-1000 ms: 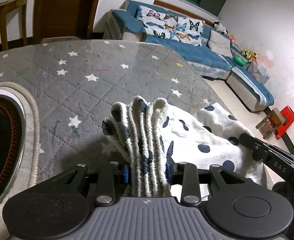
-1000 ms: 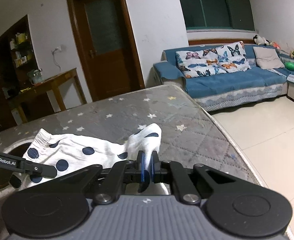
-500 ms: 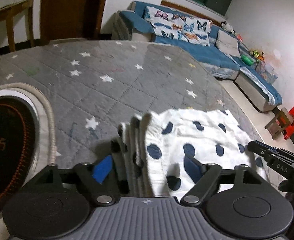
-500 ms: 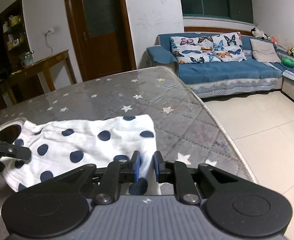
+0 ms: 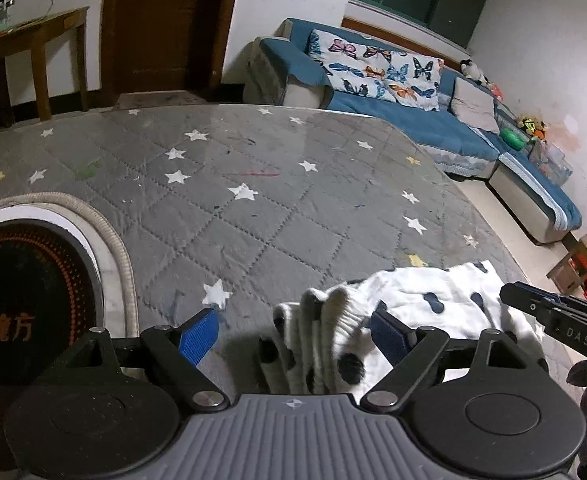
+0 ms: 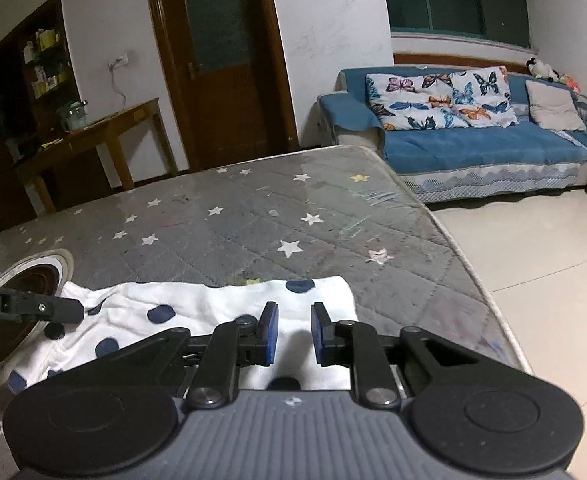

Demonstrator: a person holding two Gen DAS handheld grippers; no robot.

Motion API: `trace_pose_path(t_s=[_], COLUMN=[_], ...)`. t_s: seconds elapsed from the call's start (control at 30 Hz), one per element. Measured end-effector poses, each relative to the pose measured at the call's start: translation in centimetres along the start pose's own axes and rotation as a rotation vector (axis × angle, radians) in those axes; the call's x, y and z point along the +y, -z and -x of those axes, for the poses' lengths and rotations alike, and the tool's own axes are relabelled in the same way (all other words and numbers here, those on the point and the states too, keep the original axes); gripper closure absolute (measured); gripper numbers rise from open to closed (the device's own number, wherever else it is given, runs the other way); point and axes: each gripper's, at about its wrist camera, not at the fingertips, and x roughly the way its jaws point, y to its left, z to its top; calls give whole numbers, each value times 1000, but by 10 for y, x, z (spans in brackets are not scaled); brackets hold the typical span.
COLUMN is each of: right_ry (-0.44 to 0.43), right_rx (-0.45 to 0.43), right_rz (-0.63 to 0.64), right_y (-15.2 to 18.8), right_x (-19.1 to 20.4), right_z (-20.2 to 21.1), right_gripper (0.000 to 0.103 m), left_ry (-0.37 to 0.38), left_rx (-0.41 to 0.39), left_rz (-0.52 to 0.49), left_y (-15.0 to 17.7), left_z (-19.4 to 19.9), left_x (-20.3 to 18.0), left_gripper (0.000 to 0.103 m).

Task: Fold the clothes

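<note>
Left gripper (image 5: pixel 293 332): jaws wide, pads clear of the garment (image 5: pixel 413 312); its bunched ribbed edge lies between them.
Right gripper (image 6: pixel 292 334): jaws narrowly apart, gripping nothing, garment (image 6: pixel 197 308) flat beneath.
Left view only: stacked folds at the garment's end, beside a round burner (image 5: pixel 25 320).
Right view only: garment spread to the table (image 6: pixel 253 220) edge.
Hidden: near hem, behind gripper bodies.

Each hand-held gripper has a ribbed grey body flanked by two round black discs, with black linkage arms pinned by silver screws. The left hand-held gripper (image 5: pixel 293 330) and right hand-held gripper (image 6: pixel 293 330) carry blue finger pads (image 5: pixel 198 334). White lettering marks their black sides.
</note>
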Motion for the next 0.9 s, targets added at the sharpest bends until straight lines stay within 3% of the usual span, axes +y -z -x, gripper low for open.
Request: trace_pose_path(t_s=[0.47, 0.67, 0.77, 0.9], right_ry=[21, -15, -53, -81], right_rx=[65, 33, 35, 62], right_rz=[0, 12, 25, 57], right_y=[-6, -12, -10, -4], right_x=[-1, 10, 22, 39], right_z=[-41, -21, -17, -26], right_gripper=[84, 73, 61, 57], left_ry=[-17, -7, -6, -17], left_rx=[36, 16, 18, 29], left_rz=[37, 27, 17, 12], left_y=[-1, -5, -5, -4], left_z=[-19, -10, -11, -16], left_x=[15, 9, 6, 5], left_gripper=[17, 17, 17, 17])
